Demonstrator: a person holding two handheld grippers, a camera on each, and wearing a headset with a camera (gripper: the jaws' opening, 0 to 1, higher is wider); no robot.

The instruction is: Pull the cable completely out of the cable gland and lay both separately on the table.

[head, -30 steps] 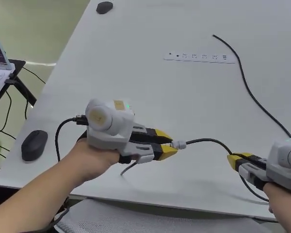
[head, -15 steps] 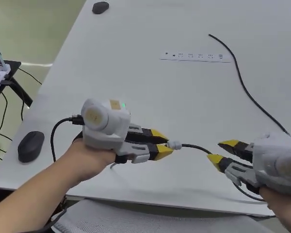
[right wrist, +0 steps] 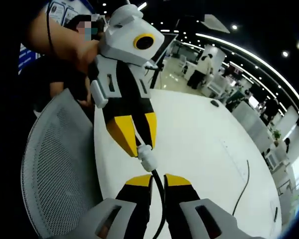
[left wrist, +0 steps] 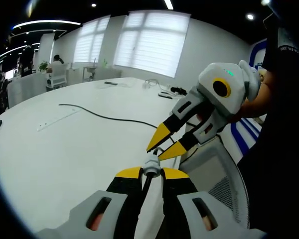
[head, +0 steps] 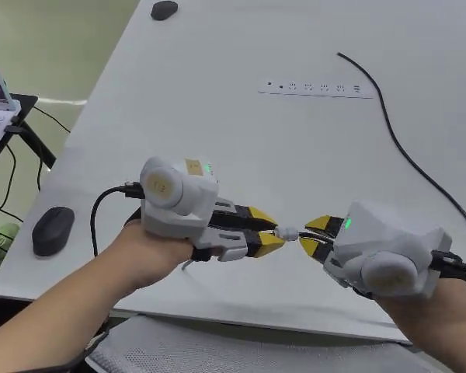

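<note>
The left tongs (head: pixel 275 231) are closed narrow on the cable gland (head: pixel 287 232), whose white nose sticks out past their yellow tips. It is held in the air over the near edge of the desk (head: pixel 217 116). The right tongs (head: pixel 306 235) face them tip to tip, drawn in narrow around the black cable (right wrist: pixel 158 180) just behind the gland; whether they actually pinch it I cannot tell. The step in hand looks like the pull itself. It is best done by first making sure the right tongs bite firmly on the cable, a little back from the gland so the tips do not catch the nut. Then the two hands should move straight apart along the cable's line, the left one steady. Twisting or bending at the gland's mouth could jam the cable in its seal. If the cable slips, a fresh grip close to the gland serves better than a harder yank. The whole cable must clear the gland before either is laid down.
</note>
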